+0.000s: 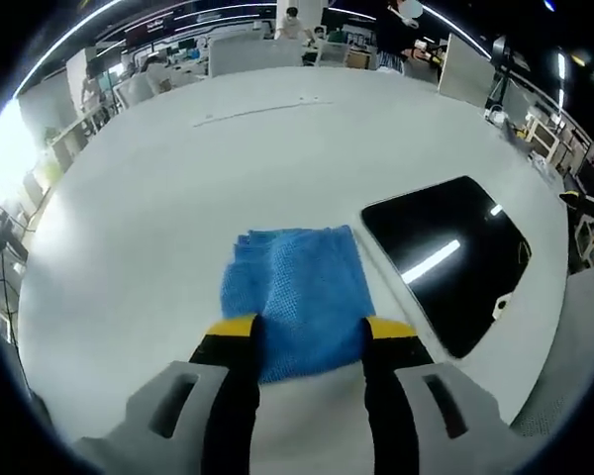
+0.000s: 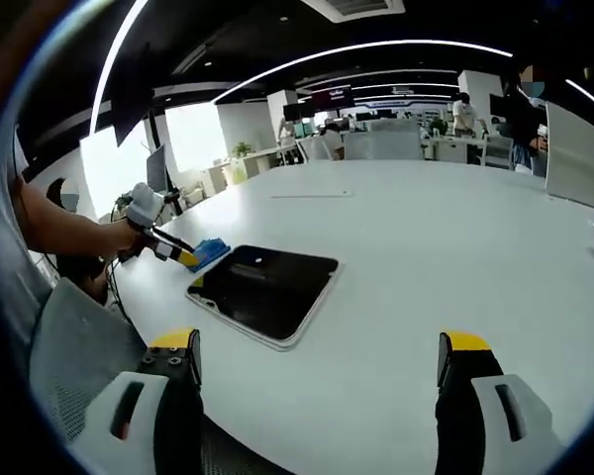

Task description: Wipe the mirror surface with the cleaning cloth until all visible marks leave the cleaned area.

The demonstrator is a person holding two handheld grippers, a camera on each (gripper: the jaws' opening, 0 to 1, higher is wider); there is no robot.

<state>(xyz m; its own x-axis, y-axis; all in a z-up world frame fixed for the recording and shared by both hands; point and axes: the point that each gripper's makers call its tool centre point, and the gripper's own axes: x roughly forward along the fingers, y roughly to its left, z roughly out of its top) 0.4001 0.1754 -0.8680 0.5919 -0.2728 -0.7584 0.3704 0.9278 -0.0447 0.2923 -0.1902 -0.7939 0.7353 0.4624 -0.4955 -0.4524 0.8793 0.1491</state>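
your left gripper point(image 1: 309, 329) has its jaws apart, straddling the blue cloth point(image 1: 297, 297) just beside the mirror point(image 1: 453, 259) on the desk point(image 1: 178, 198); your right gripper point(image 2: 319, 348) sits wide apart, near the mirror.

cloth point(image 1: 297, 297): blue woven fabric, open mesh-like weave, matt and rough, lower centre of the left gripper view.
mirror point(image 2: 265, 290): glossy dark glass, smooth, reflecting ceiling light strips, with a pale smooth rim.
worktop point(image 1: 198, 188): white, smooth, matt with a faint sheen.
left gripper point(image 1: 309, 332): black matt fingers with yellow tips, grey plastic-looking body, smooth.
right gripper point(image 2: 317, 346): same black, yellow and grey smooth finish.
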